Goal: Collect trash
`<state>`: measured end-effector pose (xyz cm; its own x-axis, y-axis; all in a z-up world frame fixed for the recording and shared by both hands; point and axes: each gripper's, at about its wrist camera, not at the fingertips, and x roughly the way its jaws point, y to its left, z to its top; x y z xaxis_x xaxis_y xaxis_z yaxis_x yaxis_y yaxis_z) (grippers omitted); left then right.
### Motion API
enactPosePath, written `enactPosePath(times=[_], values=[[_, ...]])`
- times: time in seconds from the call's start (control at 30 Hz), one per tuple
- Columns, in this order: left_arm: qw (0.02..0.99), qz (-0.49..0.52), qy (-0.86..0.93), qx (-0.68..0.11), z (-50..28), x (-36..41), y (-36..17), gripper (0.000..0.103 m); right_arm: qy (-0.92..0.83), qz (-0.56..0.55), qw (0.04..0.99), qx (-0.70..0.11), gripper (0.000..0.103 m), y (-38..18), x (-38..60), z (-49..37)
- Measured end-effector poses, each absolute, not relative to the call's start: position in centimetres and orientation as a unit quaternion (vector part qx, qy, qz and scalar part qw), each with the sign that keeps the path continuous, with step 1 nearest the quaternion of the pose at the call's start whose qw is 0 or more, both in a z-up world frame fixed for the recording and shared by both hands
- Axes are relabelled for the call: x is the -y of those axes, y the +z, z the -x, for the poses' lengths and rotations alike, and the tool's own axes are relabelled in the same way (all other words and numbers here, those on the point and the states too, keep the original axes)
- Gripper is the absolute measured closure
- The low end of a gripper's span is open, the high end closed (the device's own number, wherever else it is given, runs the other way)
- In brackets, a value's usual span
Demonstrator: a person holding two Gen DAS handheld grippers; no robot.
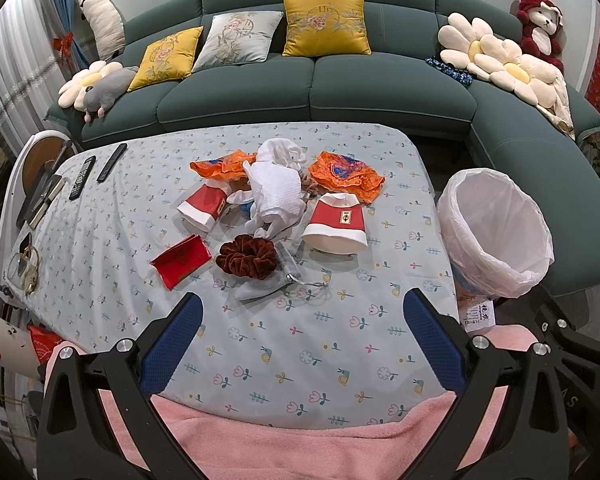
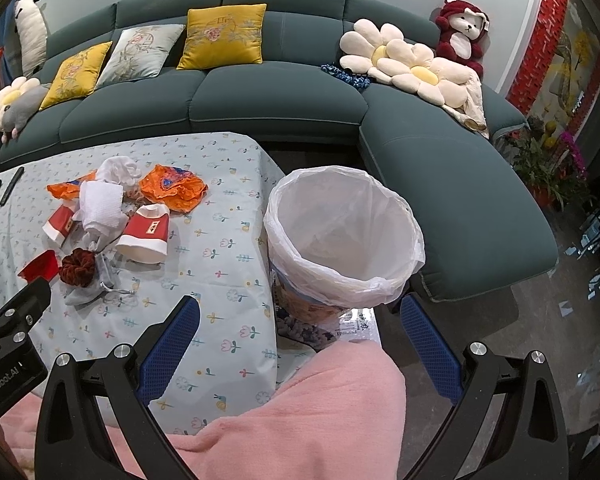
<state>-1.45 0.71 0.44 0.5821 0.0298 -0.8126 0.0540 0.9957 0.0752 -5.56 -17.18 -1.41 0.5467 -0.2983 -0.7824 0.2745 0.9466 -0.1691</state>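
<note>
Trash lies in a loose heap on the worktop (image 1: pixel 260 344), in the middle of the left wrist frame and straight ahead of the left gripper (image 1: pixel 302 344), whose jaws stand wide apart and hold nothing. Nearest those jaws is a grey drawstring pouch (image 1: pixel 268 280), then a dark red scrunchie (image 1: pixel 247 258) touching it, with a red packet (image 1: pixel 180 261) just to its left. Beyond them come two red-and-white paper cups (image 1: pixel 336 222) on their sides, long axes running roughly toward the camera, and a crumpled white cloth (image 1: pixel 276 194) between them — orange wrappers (image 1: pixel 346 174) farthest back.

The right gripper (image 2: pixel 300 344) also has its jaws apart and empty; it faces the white-lined bin (image 2: pixel 344 236), which stands just beside the worktop's right edge. In its view the heap sits off in the left half, well apart from it. So the left hand looks the nearer one for the first pick, I'd say — the bin lies to its right.
</note>
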Motion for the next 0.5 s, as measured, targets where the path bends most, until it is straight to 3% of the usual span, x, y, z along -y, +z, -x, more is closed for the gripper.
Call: enactPosePath(times=[0.5], values=[[0.889, -0.048, -0.008, -0.456, 1.50, -0.57, 0.51, 0.007, -0.169, 0.015, 0.880, -0.445, 0.007, -0.98, 17.15, 5.44]])
